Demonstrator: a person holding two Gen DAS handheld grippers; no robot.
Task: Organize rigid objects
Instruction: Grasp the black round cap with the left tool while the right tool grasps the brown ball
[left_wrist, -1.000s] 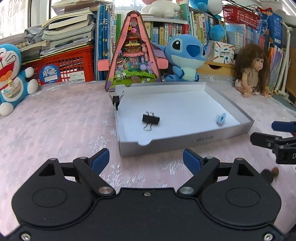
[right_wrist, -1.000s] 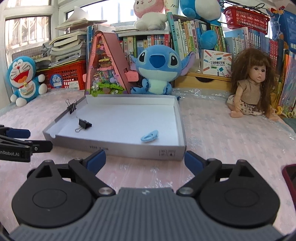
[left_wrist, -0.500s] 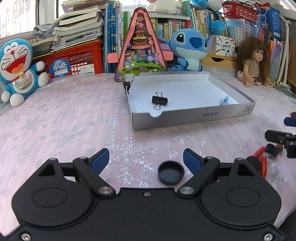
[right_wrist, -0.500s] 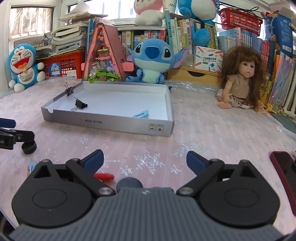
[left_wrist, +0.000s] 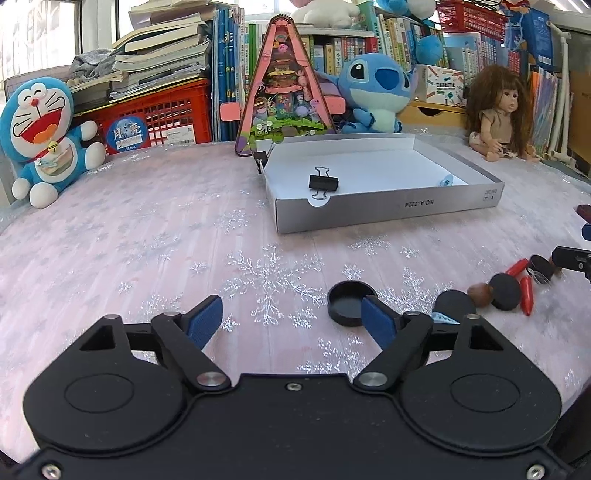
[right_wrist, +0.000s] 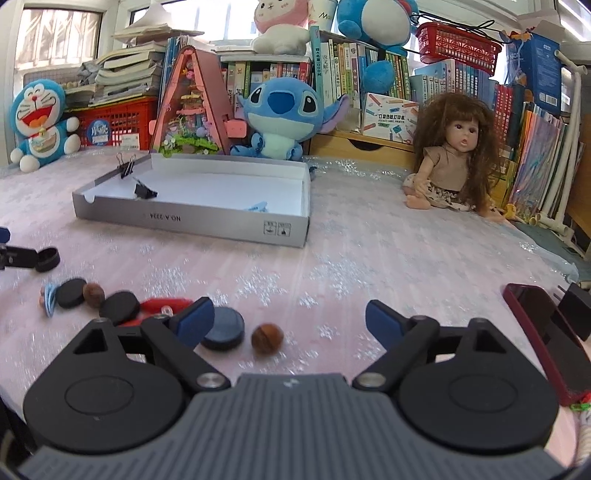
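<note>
The small hard things lie loose on the desk (left_wrist: 155, 229) in front of the box (left_wrist: 388, 210): black caps, brown nuts, red pieces and a blue clip, strung out between the two grippers and well short of the box.

The left gripper (left_wrist: 291, 314) hangs low over the desk, its jaws closing with nothing pressed between them; an open black cap (left_wrist: 349, 302) sits just inside its right finger. The right gripper (right_wrist: 290, 319) is also low, jaws wide but closing and empty, with a dark round cap (right_wrist: 223, 328) beside its left finger and a brown nut (right_wrist: 267, 339) between the fingers.

To do this well, I judge each gripper should centre on one piece only, settle level to the desk, then close, since the round pieces may roll or skid.

The box holds a black binder clip (left_wrist: 323, 182) and a blue clip (left_wrist: 447, 180); another binder clip (right_wrist: 125, 168) grips its wall.
</note>
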